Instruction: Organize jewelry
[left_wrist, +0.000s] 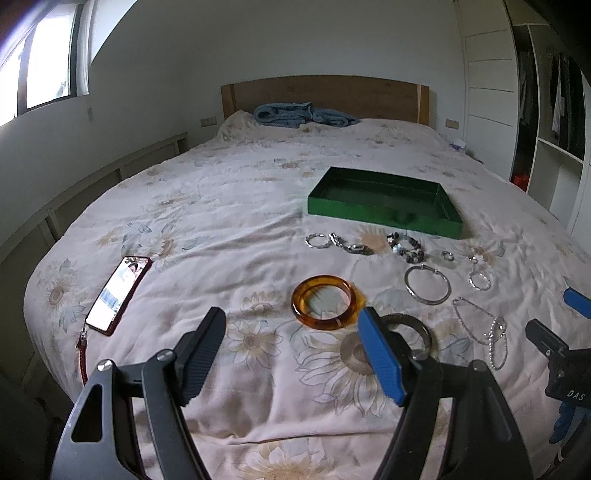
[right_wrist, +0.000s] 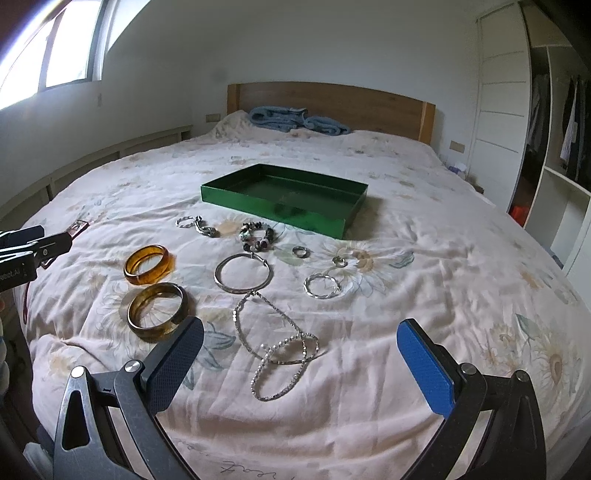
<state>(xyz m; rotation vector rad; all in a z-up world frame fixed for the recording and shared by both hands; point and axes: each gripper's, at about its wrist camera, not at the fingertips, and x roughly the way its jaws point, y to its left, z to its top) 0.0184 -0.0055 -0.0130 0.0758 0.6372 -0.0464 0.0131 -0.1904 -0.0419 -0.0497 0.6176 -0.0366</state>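
Jewelry lies spread on the flowered bedspread in front of an empty green tray (right_wrist: 273, 212) (left_wrist: 369, 216). My left gripper (left_wrist: 293, 354) hovers open just short of an amber bangle (left_wrist: 314, 322) (right_wrist: 147, 278). Its blue finger hides part of a dark olive bangle (left_wrist: 424, 332) (right_wrist: 155, 330). My right gripper (right_wrist: 301, 354) is open above a silver chain necklace (right_wrist: 273, 347) (left_wrist: 480, 328), with nothing held. Farther on lie a thin silver hoop bangle (right_wrist: 218, 278), a twisted silver hoop (right_wrist: 306, 286), a small ring (right_wrist: 299, 252), a beaded bracelet (right_wrist: 258, 234) and a silver link bracelet (right_wrist: 199, 225).
A phone (left_wrist: 118, 293) in a red case with a strap lies at the bed's left near the edge. A blue folded blanket (left_wrist: 303, 114) rests by the wooden headboard. An open wardrobe (right_wrist: 554, 129) stands at the right. Broad bare bedspread lies left of and behind the tray.
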